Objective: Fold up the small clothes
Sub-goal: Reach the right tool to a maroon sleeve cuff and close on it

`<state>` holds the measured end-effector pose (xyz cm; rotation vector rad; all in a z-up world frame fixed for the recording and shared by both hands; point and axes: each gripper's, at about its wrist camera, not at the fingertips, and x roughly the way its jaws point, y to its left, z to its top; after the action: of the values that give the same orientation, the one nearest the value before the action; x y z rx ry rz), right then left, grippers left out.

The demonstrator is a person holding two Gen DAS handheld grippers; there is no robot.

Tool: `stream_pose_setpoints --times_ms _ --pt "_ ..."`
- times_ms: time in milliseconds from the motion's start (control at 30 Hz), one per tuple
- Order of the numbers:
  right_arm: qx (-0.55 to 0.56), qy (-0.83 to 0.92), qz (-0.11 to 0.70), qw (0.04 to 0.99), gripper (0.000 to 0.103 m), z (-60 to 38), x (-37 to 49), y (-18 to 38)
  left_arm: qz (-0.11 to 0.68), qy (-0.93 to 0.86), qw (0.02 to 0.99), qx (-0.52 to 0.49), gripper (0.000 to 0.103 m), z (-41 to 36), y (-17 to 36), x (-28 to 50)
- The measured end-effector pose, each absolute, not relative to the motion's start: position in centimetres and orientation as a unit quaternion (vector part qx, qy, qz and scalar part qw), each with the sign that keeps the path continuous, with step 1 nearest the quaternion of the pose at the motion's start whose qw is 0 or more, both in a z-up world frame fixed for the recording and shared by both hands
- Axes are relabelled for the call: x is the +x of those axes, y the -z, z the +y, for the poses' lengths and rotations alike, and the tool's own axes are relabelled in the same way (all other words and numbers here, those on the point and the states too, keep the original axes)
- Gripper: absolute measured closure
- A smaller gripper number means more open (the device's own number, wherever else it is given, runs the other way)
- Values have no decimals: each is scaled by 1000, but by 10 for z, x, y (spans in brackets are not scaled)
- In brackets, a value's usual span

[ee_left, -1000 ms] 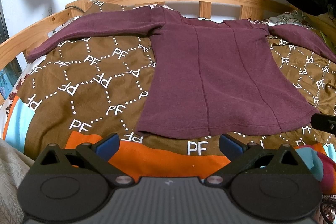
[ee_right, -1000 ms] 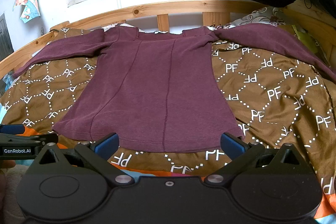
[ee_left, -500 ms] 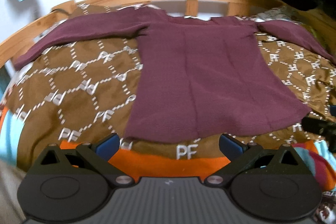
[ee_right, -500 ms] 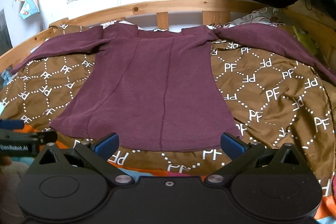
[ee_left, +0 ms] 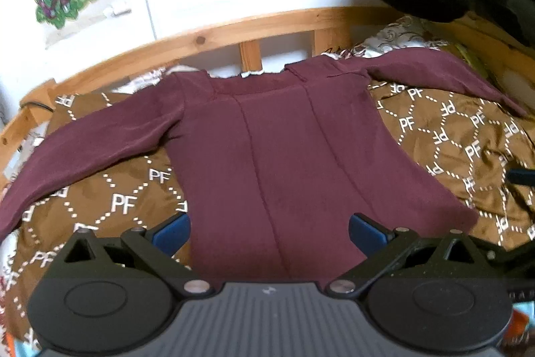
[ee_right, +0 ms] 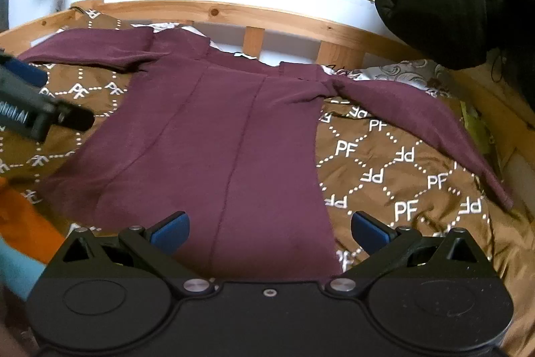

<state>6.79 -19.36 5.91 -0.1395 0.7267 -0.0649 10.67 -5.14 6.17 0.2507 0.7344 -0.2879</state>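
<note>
Both grippers, left (ee_left: 269, 231) and right (ee_right: 269, 228), have advanced over the maroon top (ee_left: 284, 156), jaws wide apart, seemingly hovering

Maroon top (ee_left: 287, 163), brown PF-patterned blanket (ee_left: 461, 136)

Matt knit shirt (ee_left: 284, 163), glossy bedspread (ee_right: 401, 183)

shirt hem (ee_left: 267, 270) hidden behind tongs
</note>
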Motion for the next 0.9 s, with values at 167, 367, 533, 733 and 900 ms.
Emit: stream_pose_setpoints --times_ms 167,367,533,733,900 --pt "-63 26 379 923 1 -214 95 -58 414 151 890 120 1 -63 -49 156" --pt "-95 28 427 899 1 -240 131 -58 427 146 888 86 1 -71 -26 194" --pt "-64 35 435 897 1 -277 160 -67 388 135 908 78 1 -57 -5 202" --pt "139 151 323 924 1 -361 165 -60 369 108 920 76 1 -30 13 206" --pt "252 254 268 894 3 -416 150 -34 402 104 910 3 1 -15 24 222"
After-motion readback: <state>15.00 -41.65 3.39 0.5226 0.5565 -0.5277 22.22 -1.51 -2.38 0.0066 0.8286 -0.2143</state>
